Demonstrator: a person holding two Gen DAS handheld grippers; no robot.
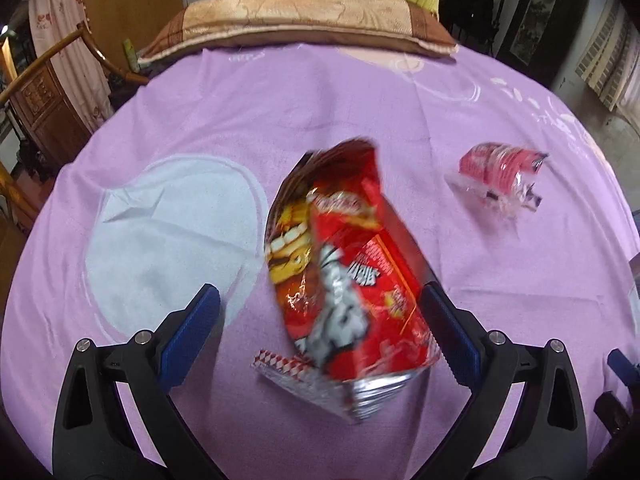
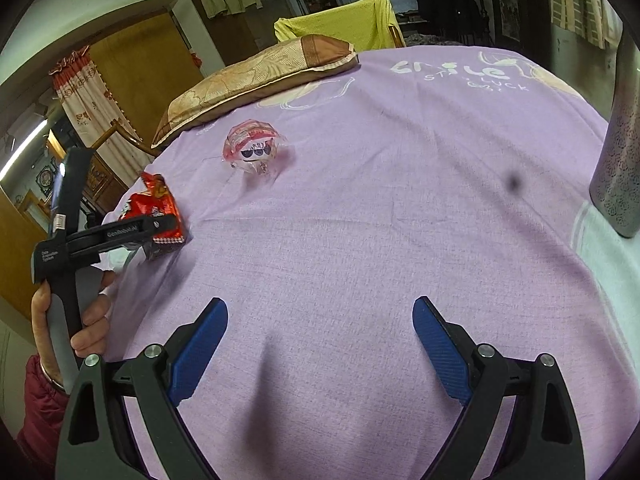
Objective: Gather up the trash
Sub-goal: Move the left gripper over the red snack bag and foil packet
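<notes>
In the left wrist view, the left tool (image 1: pixel 320 320) is seen spread wide over a bed covered by a purple sheet (image 1: pixel 280 120). A red snack bag (image 1: pixel 344 272) lies between the two blue pads, crumpled and blurred. Its right side sits against or just beside the right pad (image 1: pixel 448 332), while the left pad (image 1: pixel 192 336) stands well apart from it. Nothing is pinched yet. A closing grip could go wrong here: the bag is off-centre between the pads, so it may be pushed sideways across the sheet instead of being caught, and the slick foil may slip out or fold flat. A second piece of trash, a clear wrapper with red print (image 1: pixel 500 178), lies toward the right edge of the bed, well apart from the bag. A brown pillow (image 1: pixel 300 24) rests at the far edge.

In the right wrist view, the right tool (image 2: pixel 320 344) is also spread, with only bare sheet between its pads; nothing is held. The left tool is seen at the left edge of the bed, over the snack bag (image 2: pixel 160 208), gripped by a hand (image 2: pixel 86 320). The clear wrapper (image 2: pixel 254 154) lies near the pillow (image 2: pixel 256 80). Being light and crinkled, it could be nudged away or missed. A grey patterned cylinder (image 2: pixel 620 160) stands at the right edge, and could be struck by a careless swing.
</notes>
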